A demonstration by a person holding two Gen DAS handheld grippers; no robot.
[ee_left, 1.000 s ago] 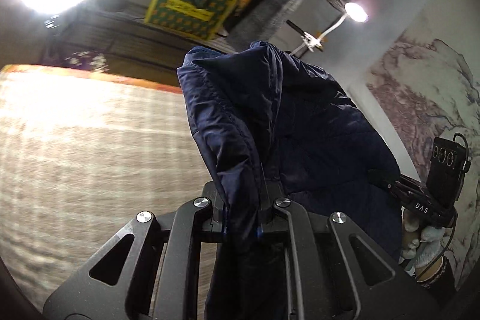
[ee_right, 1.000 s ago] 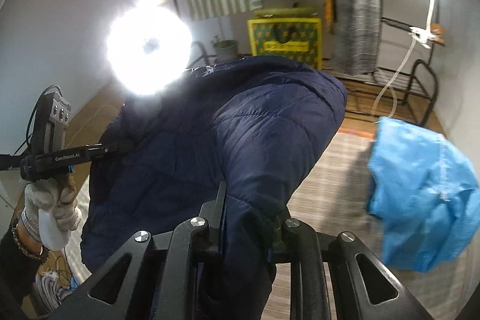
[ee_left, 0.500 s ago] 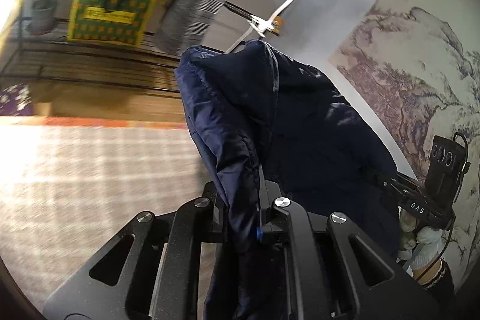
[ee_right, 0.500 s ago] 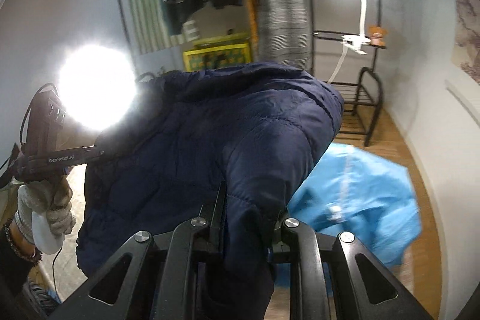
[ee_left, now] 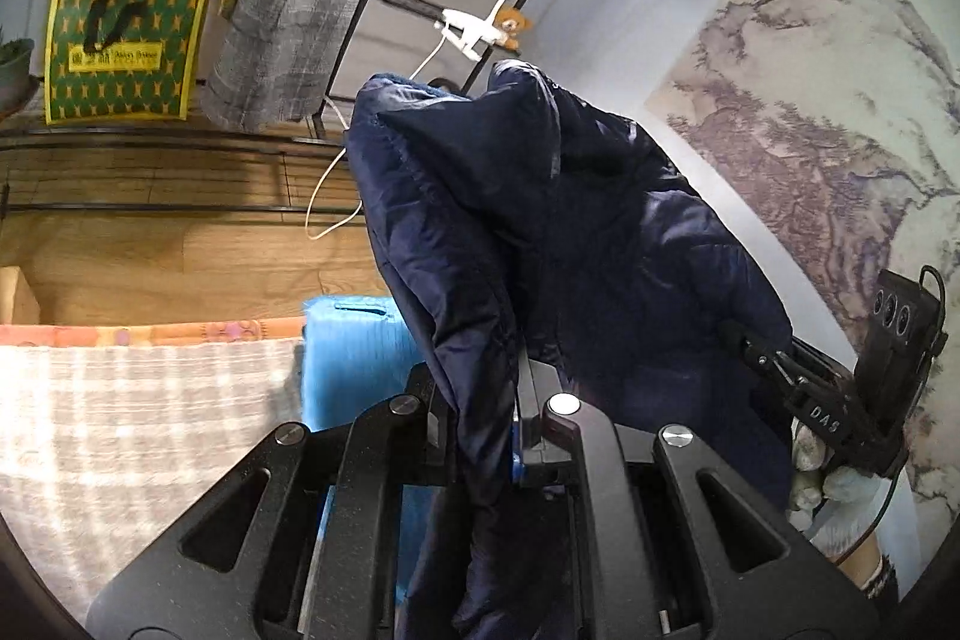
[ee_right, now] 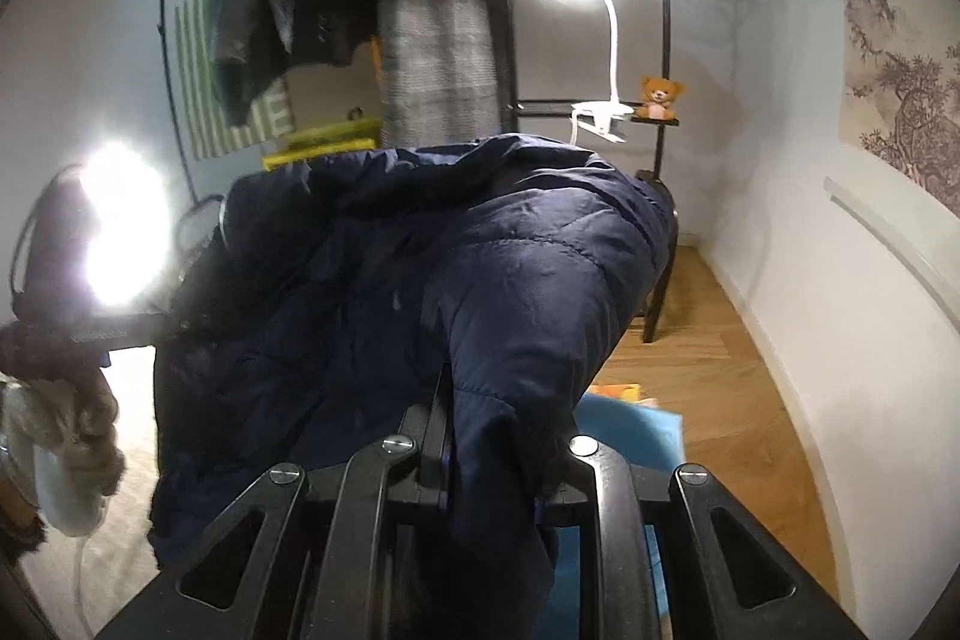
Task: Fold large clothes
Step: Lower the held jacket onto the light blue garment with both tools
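Note:
A large dark navy puffer jacket (ee_left: 570,244) hangs in the air between both grippers. My left gripper (ee_left: 483,436) is shut on one edge of it, the fabric bunched between the jaws. My right gripper (ee_right: 504,436) is shut on another edge of the same jacket (ee_right: 372,292). The right gripper also shows at the right of the left wrist view (ee_left: 840,400), and the left one, blurred, at the left of the right wrist view (ee_right: 72,334).
A light blue garment (ee_left: 354,358) lies below on a checked beige rug (ee_left: 132,412) with an orange border; it also shows in the right wrist view (ee_right: 630,430). A black clothes rack (ee_right: 660,100) with hanging clothes, a clip lamp and a yellow-green bag (ee_left: 120,46) stand behind. Wood floor (ee_right: 708,370) runs along the white wall.
Both grippers have swung to the right and tilted up with the jacket held between them. The rug has slid out of view and the blue garment now lies under the jacket.

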